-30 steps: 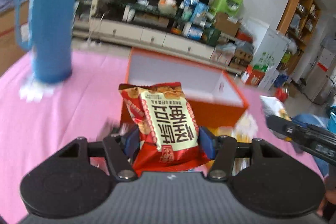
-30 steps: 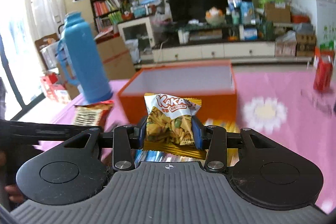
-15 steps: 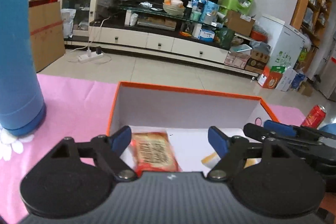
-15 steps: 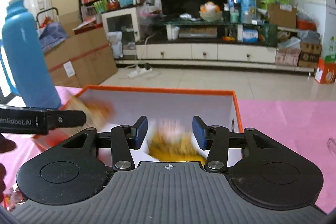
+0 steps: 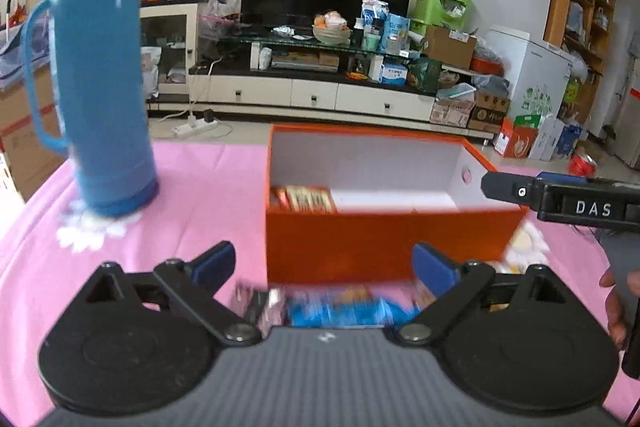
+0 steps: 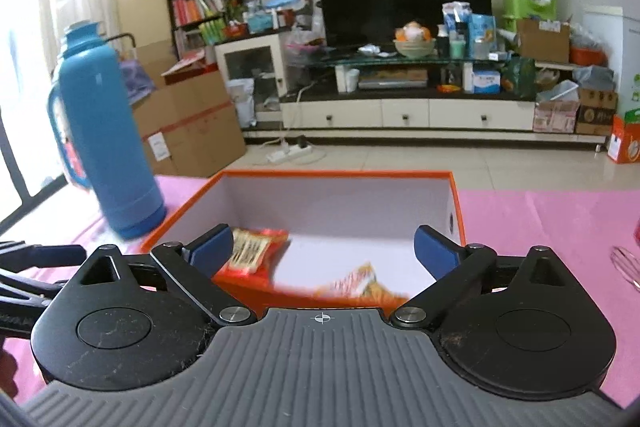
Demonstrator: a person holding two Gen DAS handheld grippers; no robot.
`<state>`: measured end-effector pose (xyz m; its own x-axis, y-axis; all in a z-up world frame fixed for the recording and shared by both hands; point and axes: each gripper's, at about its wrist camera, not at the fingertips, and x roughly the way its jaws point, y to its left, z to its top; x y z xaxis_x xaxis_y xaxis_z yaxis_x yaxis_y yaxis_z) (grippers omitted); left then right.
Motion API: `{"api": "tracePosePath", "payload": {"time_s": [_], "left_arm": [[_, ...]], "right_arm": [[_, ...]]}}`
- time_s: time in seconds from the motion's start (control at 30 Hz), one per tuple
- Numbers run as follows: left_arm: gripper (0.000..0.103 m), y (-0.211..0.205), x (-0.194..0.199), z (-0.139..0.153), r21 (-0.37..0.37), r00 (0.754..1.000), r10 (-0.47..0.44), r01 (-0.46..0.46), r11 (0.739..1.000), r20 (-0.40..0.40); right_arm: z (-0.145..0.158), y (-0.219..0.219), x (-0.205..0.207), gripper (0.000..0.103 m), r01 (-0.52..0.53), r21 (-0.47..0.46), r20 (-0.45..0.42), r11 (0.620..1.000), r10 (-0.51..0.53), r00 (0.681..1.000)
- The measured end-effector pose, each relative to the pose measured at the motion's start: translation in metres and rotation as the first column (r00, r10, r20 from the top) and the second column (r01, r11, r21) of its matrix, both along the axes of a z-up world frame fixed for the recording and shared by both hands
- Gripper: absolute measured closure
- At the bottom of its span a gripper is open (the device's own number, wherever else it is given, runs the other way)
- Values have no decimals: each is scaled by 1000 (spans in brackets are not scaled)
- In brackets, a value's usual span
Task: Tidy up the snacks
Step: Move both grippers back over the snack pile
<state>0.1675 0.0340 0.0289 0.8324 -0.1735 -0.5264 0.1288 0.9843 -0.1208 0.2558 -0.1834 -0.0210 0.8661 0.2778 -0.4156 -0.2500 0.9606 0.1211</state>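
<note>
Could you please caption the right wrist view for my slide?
Open right gripper above the orange box, two snack packs inside, blue flask alongside.

Pink table (image 5: 208,183): box (image 5: 384,247), flask (image 5: 104,75), snacks (image 5: 340,311)

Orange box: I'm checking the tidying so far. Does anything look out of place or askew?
Mostly tidy. In the orange box, the red packet lies flat at the left; a second orange packet looks tilted near the front wall, though blurred. A blue packet remains outside, on the pink tablecloth before the box.
</note>
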Motion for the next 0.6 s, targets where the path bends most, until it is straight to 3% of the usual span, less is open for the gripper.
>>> {"api": "tracePosePath", "payload": {"time_s": [0.2,0.33,0.43,0.6], "left_arm": [[9,-15,-64,-29,-92,993,-28,17,996,-114],[9,-34,-89,-56,-143,974,-63,32,989,-216],[9,-52,-97,-61,-112,968,-92,67,991,-235],[9,-77,-102,-60,-4,966,-136,139,990,-221]], "right_arm": [[-22,-19,-84,14,54,9,-52,999,-53,997],[-48,-48,-129,14,139,32,-118,990,-134,984],[-66,-74,-144,14,194,70,-190,979,-177,966],[-78,-114,-156,14,281,103,-205,954,-257,945]]}}
